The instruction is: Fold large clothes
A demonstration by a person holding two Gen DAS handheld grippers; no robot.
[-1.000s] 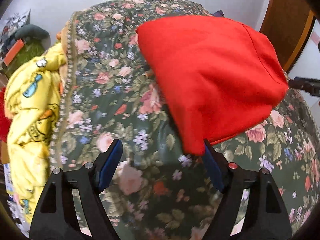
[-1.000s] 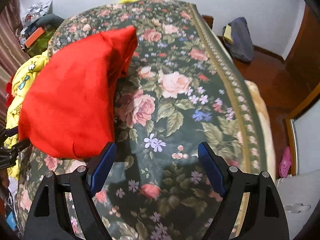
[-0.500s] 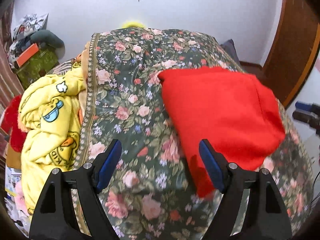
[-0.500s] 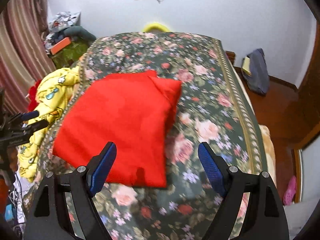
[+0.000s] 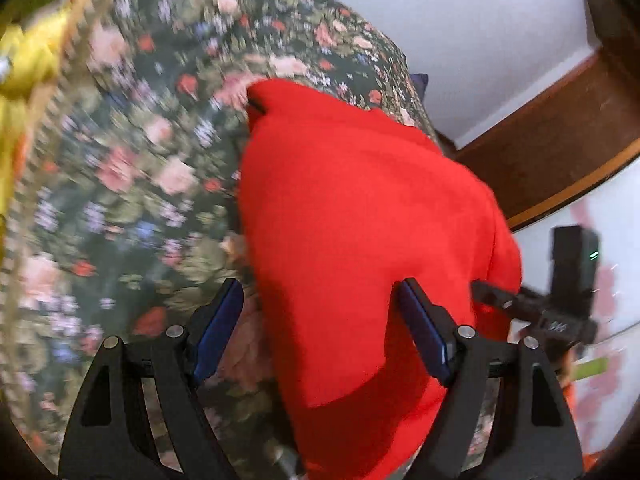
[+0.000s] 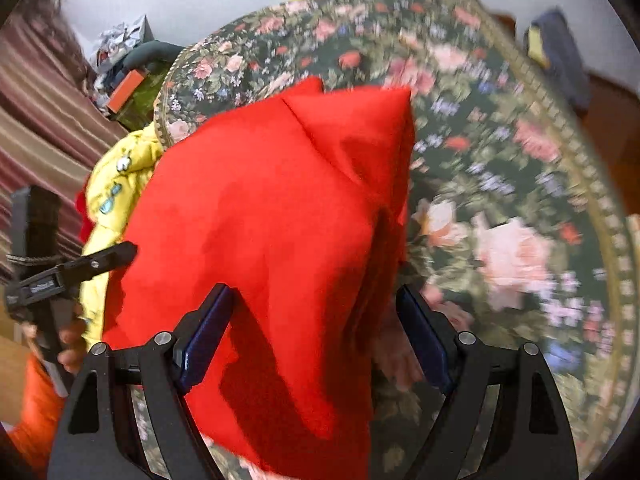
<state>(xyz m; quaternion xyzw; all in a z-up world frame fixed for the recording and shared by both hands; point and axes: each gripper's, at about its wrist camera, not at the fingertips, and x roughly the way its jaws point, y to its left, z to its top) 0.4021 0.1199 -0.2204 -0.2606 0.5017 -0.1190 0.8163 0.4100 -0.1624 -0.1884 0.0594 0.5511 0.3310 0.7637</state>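
A folded red garment [image 5: 360, 220] lies on the floral bedspread [image 5: 132, 168]. My left gripper [image 5: 320, 328] is open, with the garment's near left edge lying between its blue pads. In the right wrist view the red garment [image 6: 272, 220] fills the middle. My right gripper [image 6: 312, 332] is open, with the garment's near right part between its pads. The right gripper shows at the right edge of the left wrist view [image 5: 560, 308], and the left gripper at the left edge of the right wrist view [image 6: 60, 272]. Both views are blurred by motion.
A yellow printed garment [image 6: 116, 184] lies at the bed's left edge, also in the left wrist view [image 5: 20, 64]. Clutter with an orange box [image 6: 126, 88] stands beyond it. A dark bag [image 6: 560, 52] sits on the floor at right. A wooden door frame [image 5: 560, 148] is at right.
Both grippers have dropped and moved in toward the red garment, so that its near edge now lies between each pair of open pads. The garment looks the same shape.
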